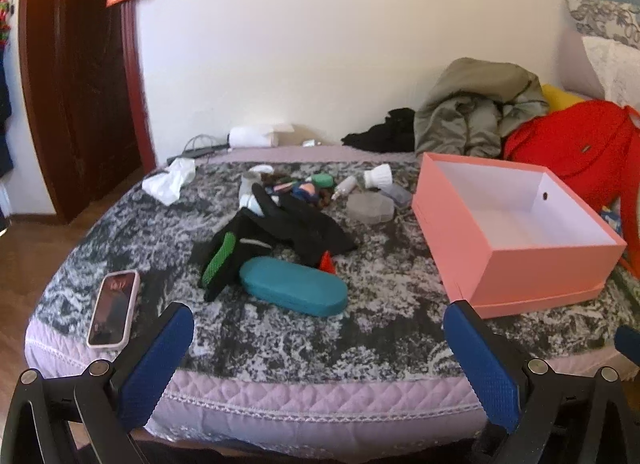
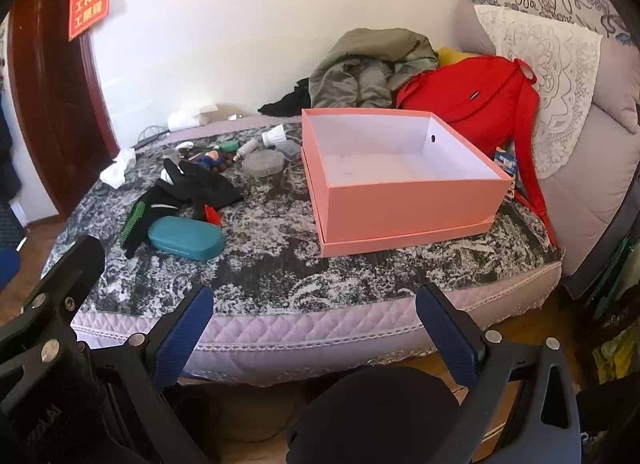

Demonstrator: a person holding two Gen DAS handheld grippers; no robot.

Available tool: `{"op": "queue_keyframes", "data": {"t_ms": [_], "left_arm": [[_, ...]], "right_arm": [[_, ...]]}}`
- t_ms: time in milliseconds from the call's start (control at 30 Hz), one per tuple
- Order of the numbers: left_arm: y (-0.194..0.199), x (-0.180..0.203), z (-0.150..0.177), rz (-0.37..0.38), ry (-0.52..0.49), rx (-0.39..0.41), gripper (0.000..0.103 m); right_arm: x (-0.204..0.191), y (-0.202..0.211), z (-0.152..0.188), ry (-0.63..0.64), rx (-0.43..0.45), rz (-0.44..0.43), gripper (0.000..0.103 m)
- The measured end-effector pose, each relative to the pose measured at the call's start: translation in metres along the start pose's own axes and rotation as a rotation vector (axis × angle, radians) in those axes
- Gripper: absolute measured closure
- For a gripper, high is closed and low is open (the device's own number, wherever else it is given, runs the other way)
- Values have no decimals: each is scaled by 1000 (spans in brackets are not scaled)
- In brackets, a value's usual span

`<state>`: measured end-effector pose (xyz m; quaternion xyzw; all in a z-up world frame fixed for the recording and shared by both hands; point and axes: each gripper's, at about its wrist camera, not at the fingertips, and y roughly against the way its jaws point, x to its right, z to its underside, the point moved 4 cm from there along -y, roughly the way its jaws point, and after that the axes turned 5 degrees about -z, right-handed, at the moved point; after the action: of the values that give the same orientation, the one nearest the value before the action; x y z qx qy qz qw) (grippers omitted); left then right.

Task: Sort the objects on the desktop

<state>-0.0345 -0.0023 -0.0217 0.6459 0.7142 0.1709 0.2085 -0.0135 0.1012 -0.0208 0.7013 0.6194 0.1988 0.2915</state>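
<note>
An open, empty pink box (image 1: 516, 232) (image 2: 400, 180) stands on the right of a bed with a grey patterned cover (image 1: 380, 324). Left of it lies a pile: a teal glasses case (image 1: 294, 291) (image 2: 186, 238), black gloves with green trim (image 1: 272, 236) (image 2: 188, 190), a small figure (image 1: 304, 188), a white bulb (image 1: 378, 176), small bottles and a clear round container (image 1: 370, 206). A phone in a pink case (image 1: 113, 307) lies at the front left. My left gripper (image 1: 320, 360) is open and empty at the bed's front edge. My right gripper (image 2: 316, 338) is open and empty, in front of the bed.
A red bag (image 2: 472, 96), an olive jacket (image 2: 368, 68) and pillows (image 2: 552, 76) sit behind the box. A crumpled white tissue (image 1: 170, 180) lies at the far left of the bed. A dark wooden door (image 1: 76, 84) stands left.
</note>
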Motion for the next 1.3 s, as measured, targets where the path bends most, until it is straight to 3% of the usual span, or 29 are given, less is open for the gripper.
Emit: {"op": "queue_keyframes", "data": {"t_ms": [1067, 1300], "left_arm": [[-6, -9, 6, -16, 16, -17, 0], [-8, -15, 5, -36, 20, -13, 0]], "right_arm": [[-4, -6, 1, 35, -17, 15, 0], [-4, 1, -2, 61, 32, 66, 0]]}}
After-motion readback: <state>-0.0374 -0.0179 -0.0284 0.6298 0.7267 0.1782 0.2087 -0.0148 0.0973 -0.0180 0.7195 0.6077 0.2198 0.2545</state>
